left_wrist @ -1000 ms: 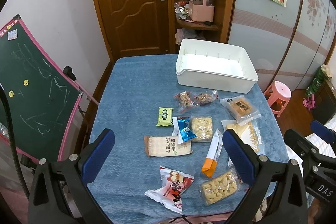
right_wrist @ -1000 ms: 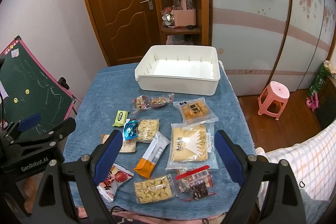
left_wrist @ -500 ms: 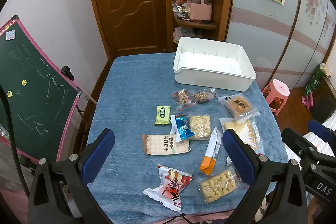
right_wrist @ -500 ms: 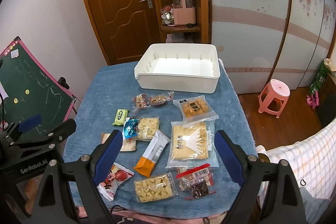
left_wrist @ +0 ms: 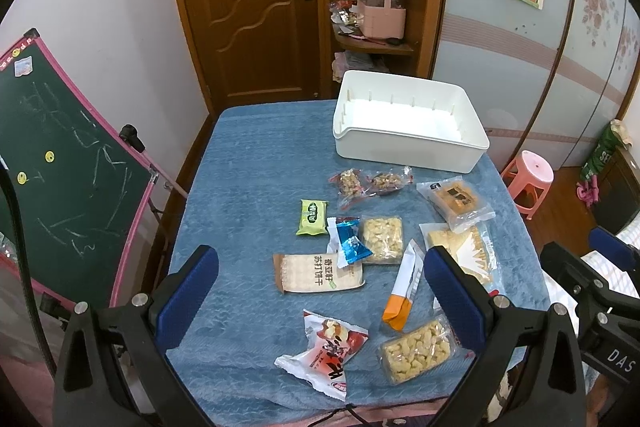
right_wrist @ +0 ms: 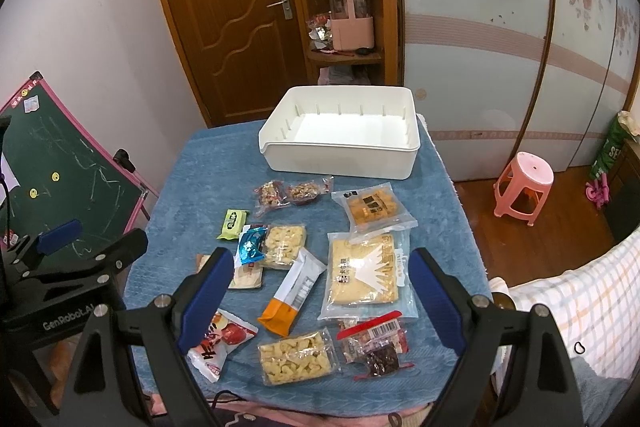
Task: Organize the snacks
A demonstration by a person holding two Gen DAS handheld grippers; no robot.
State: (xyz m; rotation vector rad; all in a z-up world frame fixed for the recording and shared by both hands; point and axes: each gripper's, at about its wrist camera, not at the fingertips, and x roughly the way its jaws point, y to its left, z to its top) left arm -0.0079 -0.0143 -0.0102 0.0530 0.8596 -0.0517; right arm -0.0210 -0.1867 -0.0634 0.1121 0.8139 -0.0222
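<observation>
Both sets of fingers hang spread wide with nothing between them: my left gripper (left_wrist: 320,291) and right gripper (right_wrist: 322,291) over the near edge of the blue-covered counter (left_wrist: 248,179). Snack packets lie scattered there, short of the white bin (right_wrist: 340,143). I read "GenRobot.AI" on the left gripper's body and "DAS" on the right's; the cracker packet (left_wrist: 318,273) carries Chinese print.
</observation>
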